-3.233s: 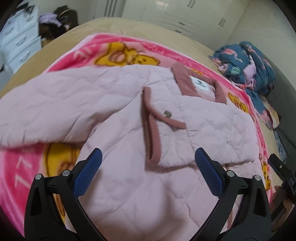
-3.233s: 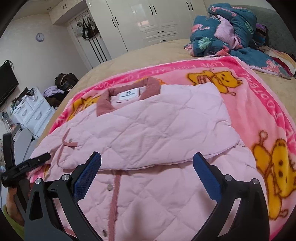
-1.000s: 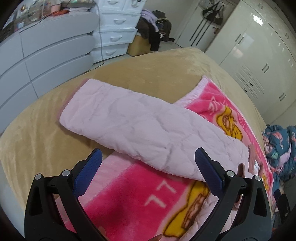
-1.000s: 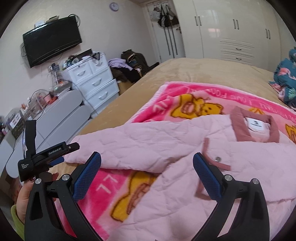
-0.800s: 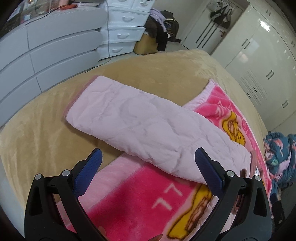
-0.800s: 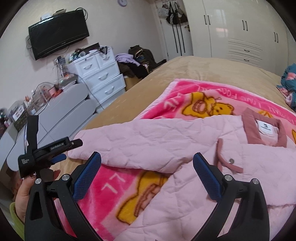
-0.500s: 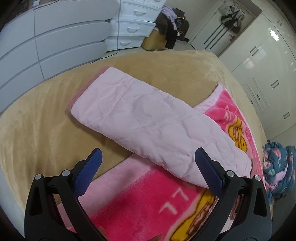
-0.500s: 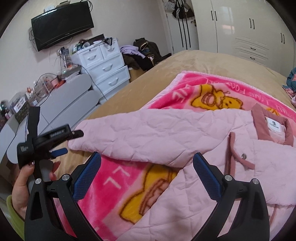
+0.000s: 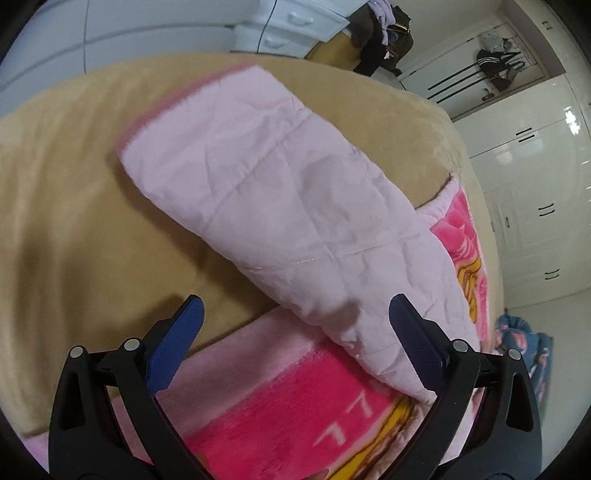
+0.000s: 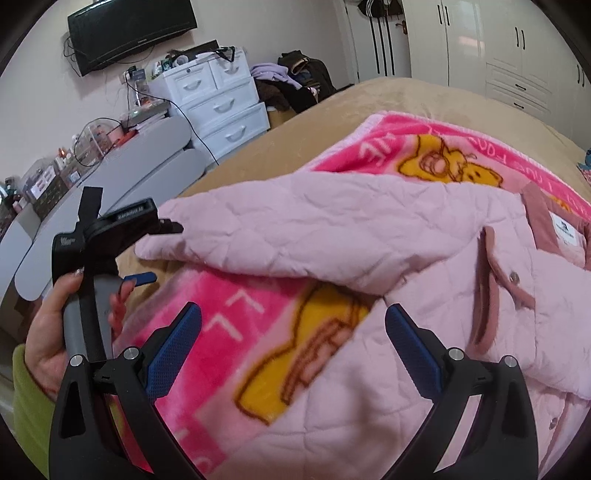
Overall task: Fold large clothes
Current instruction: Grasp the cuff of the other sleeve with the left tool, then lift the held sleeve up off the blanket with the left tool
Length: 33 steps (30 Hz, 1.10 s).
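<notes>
A pale pink quilted jacket [image 10: 369, 229] lies on a pink cartoon blanket [image 10: 229, 325], its dusky-pink collar [image 10: 543, 221] at the right. Its left sleeve [image 9: 288, 192] stretches flat off the blanket [image 9: 280, 406] onto the beige bed cover [image 9: 74, 221], ending in a pink-trimmed cuff [image 9: 177, 96]. My left gripper [image 9: 295, 321] hangs open over the sleeve's near edge, holding nothing. In the right wrist view, a hand [image 10: 48, 325] holds the left gripper [image 10: 159, 251] at the cuff end. My right gripper [image 10: 293, 325] is open above the blanket and jacket front.
White drawers [image 10: 218, 99] and a grey curved cabinet [image 10: 110, 173] stand left of the bed, under a wall TV [image 10: 129, 29]. White wardrobes [image 10: 517, 48] line the far wall. A blue patterned bundle [image 9: 524, 339] lies at the bed's right.
Both grippers have swung left from the jacket body toward its left sleeve. In the last second the left gripper has closed in on the sleeve, which now fills more of its view.
</notes>
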Motion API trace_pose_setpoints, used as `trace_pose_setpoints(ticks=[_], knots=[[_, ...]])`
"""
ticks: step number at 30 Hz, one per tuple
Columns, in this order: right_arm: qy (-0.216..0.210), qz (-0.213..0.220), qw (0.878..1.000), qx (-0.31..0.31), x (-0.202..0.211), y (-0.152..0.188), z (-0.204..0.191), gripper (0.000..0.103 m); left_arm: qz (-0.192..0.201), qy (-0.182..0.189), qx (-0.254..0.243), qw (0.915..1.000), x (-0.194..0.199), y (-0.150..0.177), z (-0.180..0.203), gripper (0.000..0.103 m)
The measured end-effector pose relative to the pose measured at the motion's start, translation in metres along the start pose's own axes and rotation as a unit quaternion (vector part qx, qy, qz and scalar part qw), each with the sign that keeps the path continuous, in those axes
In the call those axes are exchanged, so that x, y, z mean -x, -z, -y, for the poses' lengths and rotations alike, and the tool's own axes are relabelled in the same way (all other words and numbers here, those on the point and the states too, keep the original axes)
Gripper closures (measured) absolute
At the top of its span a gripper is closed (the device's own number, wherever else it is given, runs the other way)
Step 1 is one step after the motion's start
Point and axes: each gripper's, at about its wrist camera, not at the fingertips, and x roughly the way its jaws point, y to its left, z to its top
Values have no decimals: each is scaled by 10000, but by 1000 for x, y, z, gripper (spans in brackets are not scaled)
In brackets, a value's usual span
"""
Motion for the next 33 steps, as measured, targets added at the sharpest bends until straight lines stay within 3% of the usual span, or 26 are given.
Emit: trace_pose_setpoints(ticks=[8,14,15,16,18,20,22,24,33], knots=[[154,74,9991,-387,23,15,35,4,256,231,408,9986,-23,-6,-11,9],[303,234,9965,-745,44,22,62,4,784,786,921,9895,-12,-8,-33,12],[317,271,9958,-819,49,24,68,4,881,829,908,9885,-9,-9,-34,17],[334,304,9952,-869,53,26,71,4,960,847,904,9876,-7,-9,-34,31],[389,395,9934,-1004,63,30,82,4,1146,800,960,9855,1,-7,-36,44],[431,455,9914,-1152,71,35,92,4,1398,827,823,9833,11,-5,-32,73],[481,513,9892,-1284,80,41,102,4,1601,960,634,9804,24,-3,-24,82],[577,582,9869,-1391,90,46,112,4,1775,1081,498,9769,36,-2,-14,87],[766,842,9766,-1827,132,71,145,4,2376,1427,-357,9602,84,26,52,90]])
